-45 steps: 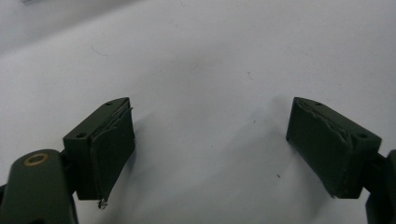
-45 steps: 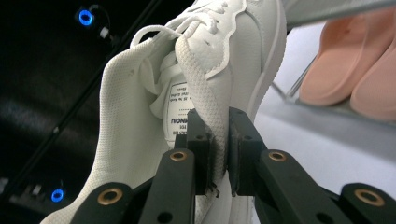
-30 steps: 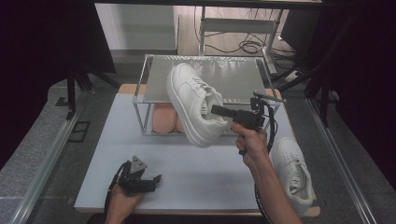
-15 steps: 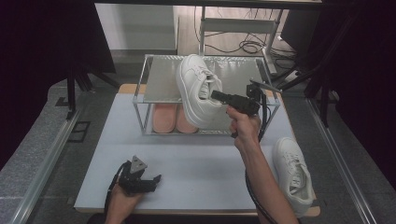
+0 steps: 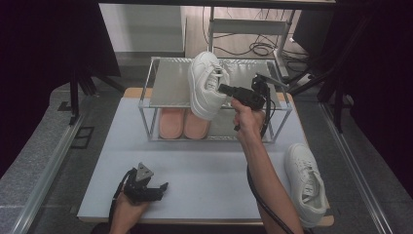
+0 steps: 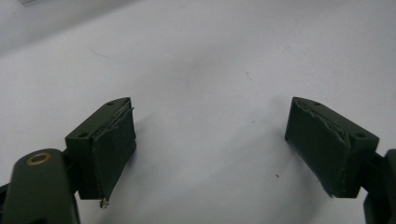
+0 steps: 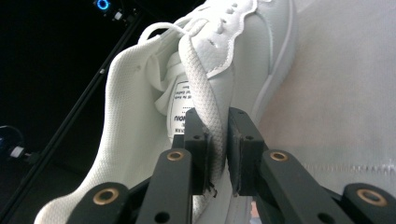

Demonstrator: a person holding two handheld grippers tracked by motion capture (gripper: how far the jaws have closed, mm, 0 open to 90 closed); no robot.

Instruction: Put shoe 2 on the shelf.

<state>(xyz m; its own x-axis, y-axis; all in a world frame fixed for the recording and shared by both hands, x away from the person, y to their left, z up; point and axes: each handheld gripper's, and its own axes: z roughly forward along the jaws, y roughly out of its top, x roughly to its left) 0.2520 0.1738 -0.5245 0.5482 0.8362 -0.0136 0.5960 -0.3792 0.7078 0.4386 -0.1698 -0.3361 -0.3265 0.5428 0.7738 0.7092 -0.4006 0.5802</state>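
Note:
My right gripper (image 5: 225, 89) (image 7: 217, 116) is shut on a white sneaker (image 5: 204, 92) (image 7: 135, 140), with the lace edge of the upper pinched between its pads. Its jaws have just eased open a little, and the shoe is still held between them. The sneaker hangs tilted, toe up, over the top shelf of a metal rack (image 5: 165, 90). A second white sneaker (image 5: 304, 183) lies on the table's right front edge. My left gripper (image 5: 158, 189) (image 6: 210, 135) rests low at the table's front left. It is open, with bare table between its pads.
A pair of pink slippers (image 5: 182, 123) sits on the rack's lower level at the left. The pale table top (image 5: 204, 165) spreads in front of the rack. Dark stands and cables surround the table at the back and sides.
My right hand has carried the white sneaker away from the person and slightly up, from in front of the rack to over its top shelf. The left gripper has stayed in place.

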